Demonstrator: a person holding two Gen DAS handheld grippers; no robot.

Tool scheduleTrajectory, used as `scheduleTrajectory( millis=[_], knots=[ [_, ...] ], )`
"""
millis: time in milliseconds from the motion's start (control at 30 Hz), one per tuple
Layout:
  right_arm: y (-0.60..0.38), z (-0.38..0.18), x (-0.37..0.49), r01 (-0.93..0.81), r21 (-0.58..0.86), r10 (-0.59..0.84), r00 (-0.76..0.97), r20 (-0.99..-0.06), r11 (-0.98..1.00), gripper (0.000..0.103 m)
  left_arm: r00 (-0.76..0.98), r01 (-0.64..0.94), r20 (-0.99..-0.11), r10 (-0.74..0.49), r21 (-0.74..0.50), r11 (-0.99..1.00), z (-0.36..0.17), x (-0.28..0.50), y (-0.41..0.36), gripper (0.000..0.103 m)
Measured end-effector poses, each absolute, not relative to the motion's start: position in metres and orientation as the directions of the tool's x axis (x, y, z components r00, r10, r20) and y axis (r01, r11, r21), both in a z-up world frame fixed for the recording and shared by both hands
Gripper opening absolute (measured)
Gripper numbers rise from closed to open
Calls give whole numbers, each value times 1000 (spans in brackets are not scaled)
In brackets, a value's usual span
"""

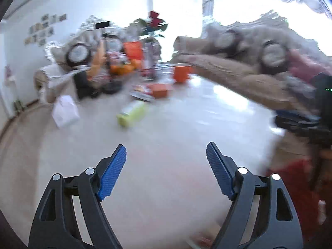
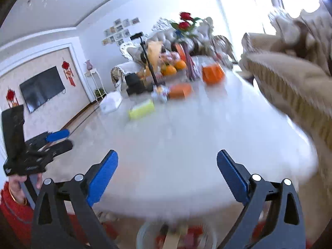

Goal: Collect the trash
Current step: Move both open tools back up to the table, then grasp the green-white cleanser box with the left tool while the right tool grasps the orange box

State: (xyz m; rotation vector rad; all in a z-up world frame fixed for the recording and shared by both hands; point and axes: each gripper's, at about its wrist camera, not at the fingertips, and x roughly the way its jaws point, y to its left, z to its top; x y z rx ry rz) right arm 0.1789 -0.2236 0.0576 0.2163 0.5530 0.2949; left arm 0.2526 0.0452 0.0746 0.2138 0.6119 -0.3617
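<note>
- Both grippers are empty, so by the look of it no piece of trash is in hand and the collecting is at an early or in-between point
- The left gripper [image 1: 166,151] shows at the bottom of the left wrist view with its jaws wide apart and nothing between the blue pads [image 1: 113,172]; it hovers over bare white table [image 1: 166,124]
- The right gripper [image 2: 167,159] shows at the bottom of the right wrist view, jaws likewise wide apart and holding nothing, pointed along the table toward its far end
- Likely trash lies in the upper middle of both views: a yellow-green pack [image 1: 132,113] lying on its side, a crumpled wrapper [image 2: 159,93] just beside an orange box [image 2: 180,90], and a white bag [image 1: 65,111] at the table's left edge
- All of these are well apart from both grippers, so reaching and picking are left to do
- A round bin [image 2: 176,236] with colourful bits inside shows at the bottom centre of the right wrist view, below the near table edge; what is in it is too blurred to name
- An orange cup [image 1: 181,72], oranges [image 2: 173,67], and a vase of red flowers [image 2: 186,23] stand at the far end and are probably not trash
- In the right wrist view, the person's left hand [image 2: 22,183], in a red sleeve, grips the other tool's handle at lower left
- Both views are smeared with blur, so small scraps on the table cannot be made out
</note>
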Motion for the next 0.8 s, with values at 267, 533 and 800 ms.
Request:
scheduleTrajectory(
  millis=[267, 533, 800],
  knots=[
    [-176, 42, 389, -80, 180, 180, 740, -648, 980, 92, 687, 315, -707, -166, 85, 945, 34, 422, 44, 78],
    [-148, 7, 508, 30, 164, 99, 683, -724, 986, 92, 620, 343, -760, -196, 38, 938, 4, 494, 33, 78],
    [-133, -14, 559, 70, 103, 37, 621, -783, 992, 92, 566, 348, -801, -196, 16, 937, -11, 514, 27, 78]
  ],
)
